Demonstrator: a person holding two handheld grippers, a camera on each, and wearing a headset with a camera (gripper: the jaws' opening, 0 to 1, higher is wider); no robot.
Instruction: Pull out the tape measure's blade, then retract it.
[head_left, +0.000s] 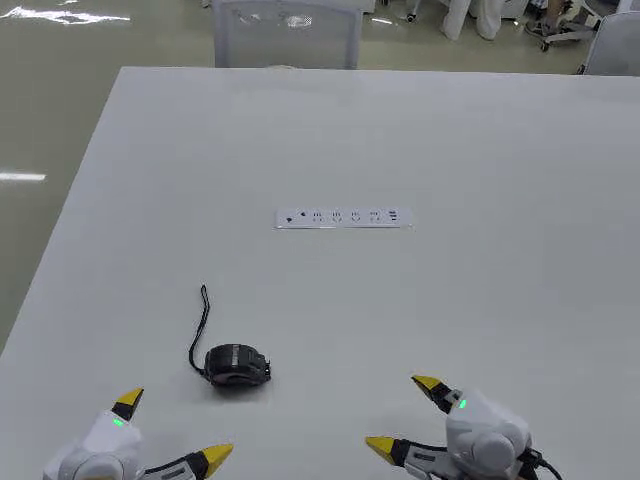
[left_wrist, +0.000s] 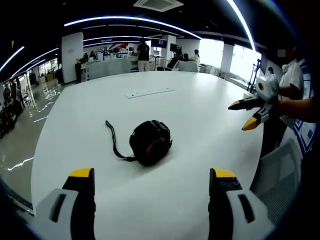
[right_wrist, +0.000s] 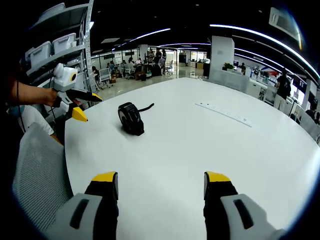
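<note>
Black round-cased tape measure (head_left: 237, 366) lies on its side on the white rectangular table (head_left: 400, 130), in the near-left part, nothing touching it. Its thin black wrist strap (head_left: 200, 325) loops out from the case's left side & runs away from the person, flat on the tabletop.

In the left gripper view the tape measure (left_wrist: 150, 142) sits straight ahead of the jaws, near but apart, w/ the strap (left_wrist: 114, 141) trailing left. In the right gripper view the tape measure (right_wrist: 131, 118) is further off, up & to the left, strap (right_wrist: 146, 107) pointing away.

Left gripper (head_left: 172, 430), white w/ yellow-tipped black fingers, hovers just short of the tape measure; jaws spread wide, holding nothing. Right gripper (head_left: 404, 414), same build, is off to the right, well apart from the tape measure, jaws also spread & empty. Each shows in the other's view: right gripper (left_wrist: 242, 115), left gripper (right_wrist: 87, 107).

Beyond, mid-table: a flat white power-socket strip (head_left: 343, 217), set flush w/ the top. At the far edge stands a grey mesh-backed chair (head_left: 287, 35).
</note>
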